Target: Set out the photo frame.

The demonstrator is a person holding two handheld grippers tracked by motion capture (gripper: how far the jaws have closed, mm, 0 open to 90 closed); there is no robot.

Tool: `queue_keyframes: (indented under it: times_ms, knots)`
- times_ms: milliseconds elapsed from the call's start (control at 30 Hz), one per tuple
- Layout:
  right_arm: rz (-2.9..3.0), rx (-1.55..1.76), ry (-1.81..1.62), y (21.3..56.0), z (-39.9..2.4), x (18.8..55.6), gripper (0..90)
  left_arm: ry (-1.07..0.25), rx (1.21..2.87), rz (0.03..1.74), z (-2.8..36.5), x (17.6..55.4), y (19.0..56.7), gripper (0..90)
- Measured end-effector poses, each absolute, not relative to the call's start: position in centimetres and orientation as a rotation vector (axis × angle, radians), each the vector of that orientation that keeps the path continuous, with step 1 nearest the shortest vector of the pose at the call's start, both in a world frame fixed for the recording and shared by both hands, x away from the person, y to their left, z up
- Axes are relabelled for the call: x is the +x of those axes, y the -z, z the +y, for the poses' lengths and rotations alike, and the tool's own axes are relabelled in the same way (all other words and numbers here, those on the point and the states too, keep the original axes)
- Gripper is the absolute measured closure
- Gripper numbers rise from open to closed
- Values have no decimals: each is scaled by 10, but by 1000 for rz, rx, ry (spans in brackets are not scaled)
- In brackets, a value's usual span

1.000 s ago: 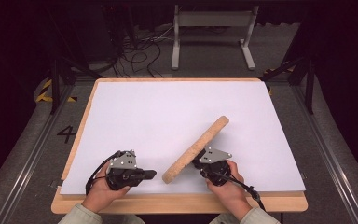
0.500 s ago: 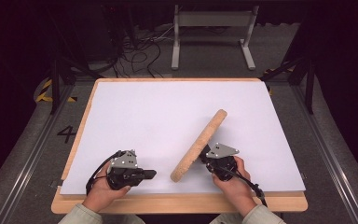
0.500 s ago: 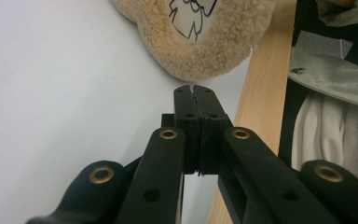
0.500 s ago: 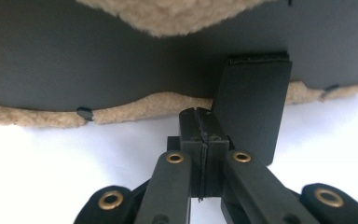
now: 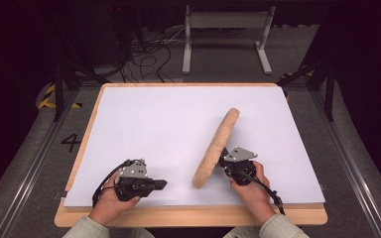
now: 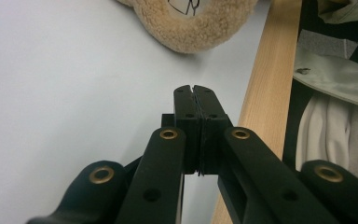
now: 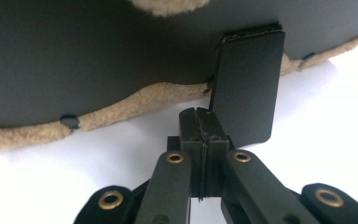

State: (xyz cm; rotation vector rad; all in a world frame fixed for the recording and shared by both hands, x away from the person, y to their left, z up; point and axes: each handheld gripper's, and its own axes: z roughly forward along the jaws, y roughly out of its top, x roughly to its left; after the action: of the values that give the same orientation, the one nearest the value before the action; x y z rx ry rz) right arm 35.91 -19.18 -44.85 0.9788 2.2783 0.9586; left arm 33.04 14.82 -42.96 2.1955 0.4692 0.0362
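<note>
A tan fleecy pad [image 5: 216, 148] stands on edge on the white desk [image 5: 154, 124], slanting away from the near rim. The right gripper [image 5: 227, 163] sits just beside its right face, jaws pressed together, a black tab [image 7: 247, 88] close above them. Left of the pad's near end, the left gripper [image 5: 154, 185] rests, jaws together. A black mark on the fleece is cut off, unreadable
</note>
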Motion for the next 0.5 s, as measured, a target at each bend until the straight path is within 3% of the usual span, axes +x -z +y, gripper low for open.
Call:
queue_keyframes:
  times_ms: [233,500]
  knots:
    - [2264,1044,-955,450,-203,368,900,-70,2199,509,134,334,433,900]
    - [2205,1080,-1045,427,-225,359,900,-94,2199,546,100,342,438,900]
